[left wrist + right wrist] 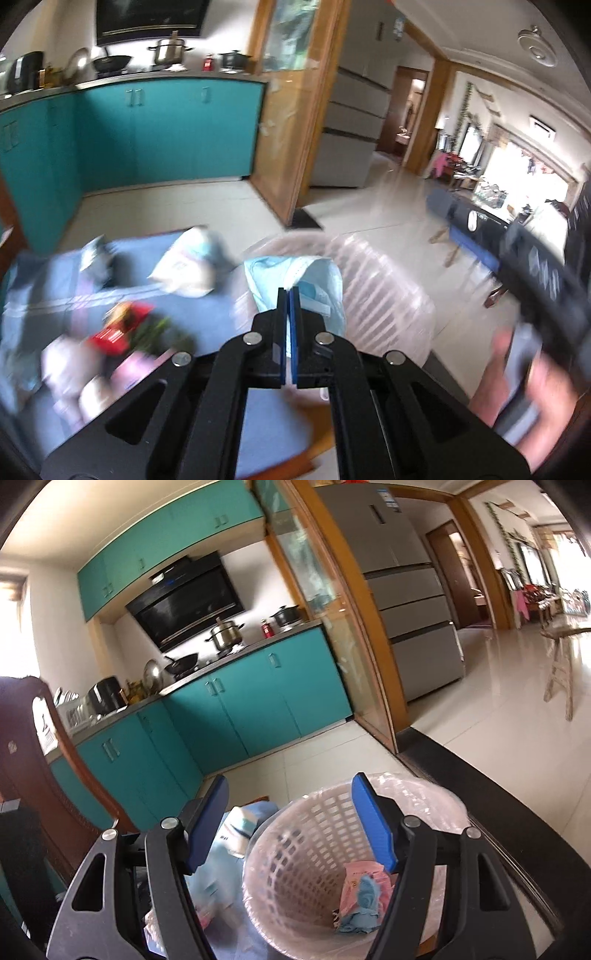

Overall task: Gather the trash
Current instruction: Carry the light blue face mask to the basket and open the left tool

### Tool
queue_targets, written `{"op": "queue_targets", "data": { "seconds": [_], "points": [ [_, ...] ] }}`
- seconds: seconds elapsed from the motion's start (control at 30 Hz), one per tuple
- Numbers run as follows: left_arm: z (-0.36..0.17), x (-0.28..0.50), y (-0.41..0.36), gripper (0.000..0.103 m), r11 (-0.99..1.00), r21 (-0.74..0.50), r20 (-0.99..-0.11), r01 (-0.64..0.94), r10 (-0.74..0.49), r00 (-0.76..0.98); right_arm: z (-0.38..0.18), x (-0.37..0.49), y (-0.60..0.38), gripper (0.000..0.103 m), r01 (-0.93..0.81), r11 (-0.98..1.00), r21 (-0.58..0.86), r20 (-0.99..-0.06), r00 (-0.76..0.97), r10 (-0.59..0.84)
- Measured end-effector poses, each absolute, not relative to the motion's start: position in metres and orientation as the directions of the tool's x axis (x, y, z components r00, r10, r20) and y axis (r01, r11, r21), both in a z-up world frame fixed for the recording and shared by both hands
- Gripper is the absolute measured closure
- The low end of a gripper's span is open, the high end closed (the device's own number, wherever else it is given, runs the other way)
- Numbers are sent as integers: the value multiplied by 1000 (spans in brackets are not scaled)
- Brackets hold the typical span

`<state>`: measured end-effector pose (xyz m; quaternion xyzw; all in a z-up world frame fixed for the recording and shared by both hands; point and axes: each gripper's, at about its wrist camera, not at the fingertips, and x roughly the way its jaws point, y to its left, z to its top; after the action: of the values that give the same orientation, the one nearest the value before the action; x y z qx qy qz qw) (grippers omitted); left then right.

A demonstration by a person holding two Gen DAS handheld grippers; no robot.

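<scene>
A kitchen with teal cabinets (258, 698), a grey refrigerator (410, 602) and a black range hood (188, 602) formed the backdrop, with a steel pot (225, 635) and a wok (183, 662) standing on the worktop. In front of it, a desk under a blue cloth (207, 314) carried scattered rubbish: a white crumpled bag (188, 262) toward the far edge and a red packet (122, 328) nearer the left side, both blurred in the left wrist view. A white perforated wastebasket (314, 834), lined with clear plastic, sat at the desk's right side; a pink wrapper (364, 882) and a scrap of blue paper (358, 919) lay at its bottom. The left hand-held gripper (289, 295) was clamped on a light-blue face mask (314, 284), held over the wastebasket's rim. The right hand-held gripper (290, 819) stood with its jaws wide apart and nothing pinched between them, its right finger over the basket's mouth and its left finger over the cloth. A person's hand (517, 387), blurred, held the right gripper's body at the lower right of the left wrist view.
</scene>
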<state>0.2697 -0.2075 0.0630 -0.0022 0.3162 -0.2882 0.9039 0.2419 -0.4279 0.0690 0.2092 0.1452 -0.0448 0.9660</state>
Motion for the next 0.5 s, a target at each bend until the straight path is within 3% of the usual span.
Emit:
{"op": "queue_targets", "data": {
  "seconds": [0.07,0.1,0.13,0.27,0.5],
  "points": [
    [62,284,-232,76,822,-182,-596,539,-528,605,68,242,-435,35,164,899,406,-301,953,-38],
    [59,287,-239,38,828,-173,-606,533,-516,605,68,243,-437,35,168,896,411,-304,952,-39],
    [57,288,-241,20,841,-155,-610,518,-494,620,67,243,-439,35,172,892,417,-308,951,-39],
    [52,279,-215,17,868,-152,-606,473,-459,650,67,246,-435,35,159,897,413,-315,949,-23],
    [64,240,-93,8,938,-119,-558,327,-335,759,66,253,-403,35,90,927,363,-333,942,38]
  ]
}}
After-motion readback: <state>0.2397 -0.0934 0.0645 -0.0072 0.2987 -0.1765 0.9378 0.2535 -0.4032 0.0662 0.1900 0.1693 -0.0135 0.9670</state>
